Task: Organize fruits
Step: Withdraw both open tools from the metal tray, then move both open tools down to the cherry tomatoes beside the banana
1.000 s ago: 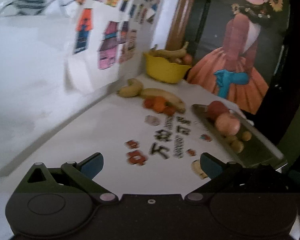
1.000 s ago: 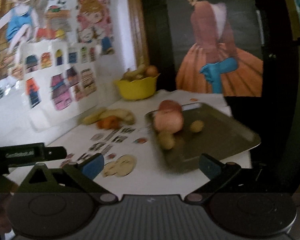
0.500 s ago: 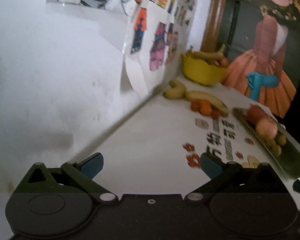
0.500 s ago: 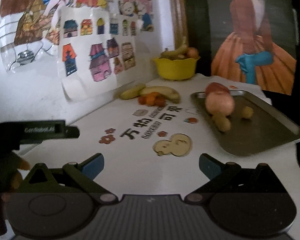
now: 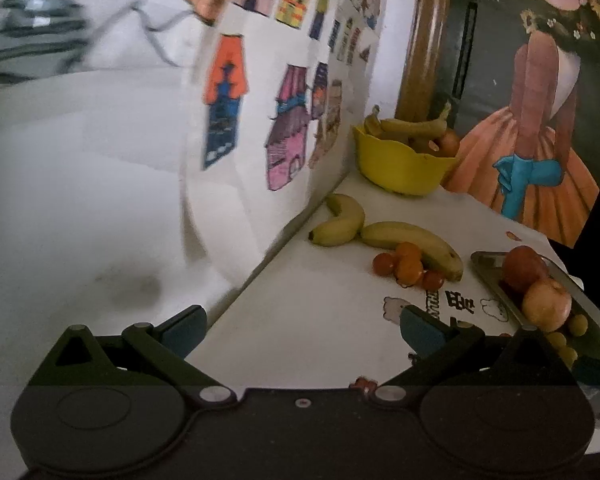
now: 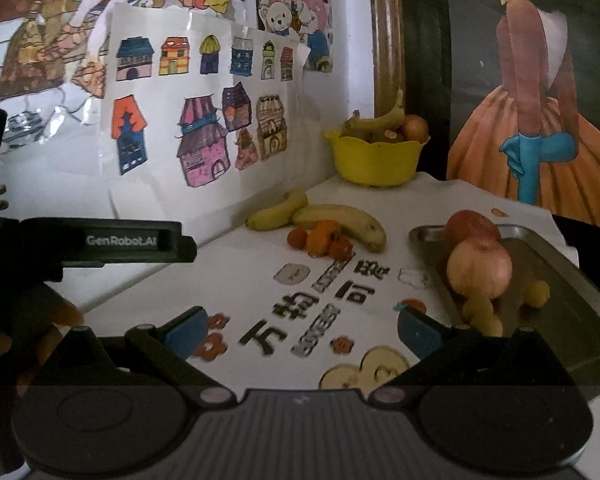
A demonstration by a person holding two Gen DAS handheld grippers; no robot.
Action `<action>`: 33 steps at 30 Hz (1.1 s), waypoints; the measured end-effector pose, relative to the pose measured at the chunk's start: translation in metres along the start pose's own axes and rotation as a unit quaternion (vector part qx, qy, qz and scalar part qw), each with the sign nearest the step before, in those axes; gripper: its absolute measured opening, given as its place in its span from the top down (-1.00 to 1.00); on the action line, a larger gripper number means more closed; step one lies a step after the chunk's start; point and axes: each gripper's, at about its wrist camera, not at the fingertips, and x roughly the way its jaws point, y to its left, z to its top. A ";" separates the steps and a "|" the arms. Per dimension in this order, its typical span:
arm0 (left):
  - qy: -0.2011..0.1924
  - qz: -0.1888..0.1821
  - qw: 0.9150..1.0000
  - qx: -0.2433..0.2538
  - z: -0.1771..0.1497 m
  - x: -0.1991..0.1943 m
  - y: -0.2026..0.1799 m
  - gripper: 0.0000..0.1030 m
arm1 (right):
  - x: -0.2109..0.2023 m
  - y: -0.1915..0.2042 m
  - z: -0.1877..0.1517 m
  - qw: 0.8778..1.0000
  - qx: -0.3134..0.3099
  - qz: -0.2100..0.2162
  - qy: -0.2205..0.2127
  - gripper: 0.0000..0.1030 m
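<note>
Both grippers hover over the white worktop (image 6: 256, 296), jaws spread wide and empty: the left gripper (image 5: 302, 330) and the right gripper (image 6: 302, 330). Landmark: the yellow bowl (image 6: 376, 160) at the far corner of the worktop, already holding bananas and a round fruit. Just in front of the bowl lie two loose bananas (image 6: 340, 222), touching a cluster of small orange and red fruits (image 6: 320, 242) on their near side. To the right of that cluster, and nearer than the bowl, a metal tray (image 6: 556, 288) carries two apples (image 6: 480, 268) and a few small yellowish fruits (image 6: 538, 292). Compared with half a second ago, the left wrist view has swung off the bare wall back toward the bowl and the loose fruit, which sit larger in frame; the right view has also closed in slightly. Judged from this, an approach to the loose fruit is under way and no piece has been grasped yet. Legible writing: "GenRobot.AI" on the left gripper body (image 6: 120, 240) seen from the right wrist; large Chinese characters printed on the worktop cover, including 万物 and 可爱 (image 6: 324, 300). Children's house drawings (image 6: 204, 120) hang on the wall left of the bowl.
</note>
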 end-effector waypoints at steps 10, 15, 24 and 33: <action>0.024 -0.044 0.999 0.017 0.013 0.058 -0.024 -0.99 | 0.051 -0.039 0.021 0.998 -0.029 -0.045 0.011 -1.00; 0.027 -0.074 0.996 0.027 0.024 0.086 -0.042 -0.99 | 0.067 -0.052 0.027 0.998 -0.052 -0.033 0.017 -0.99; 0.036 -0.103 0.994 0.026 0.030 0.122 -0.051 -0.98 | 0.084 -0.054 0.027 0.998 -0.059 -0.027 0.022 -0.97; 0.022 -0.169 0.985 0.008 0.025 0.134 -0.042 -0.93 | 0.101 -0.050 0.028 0.997 -0.071 -0.030 0.021 -0.74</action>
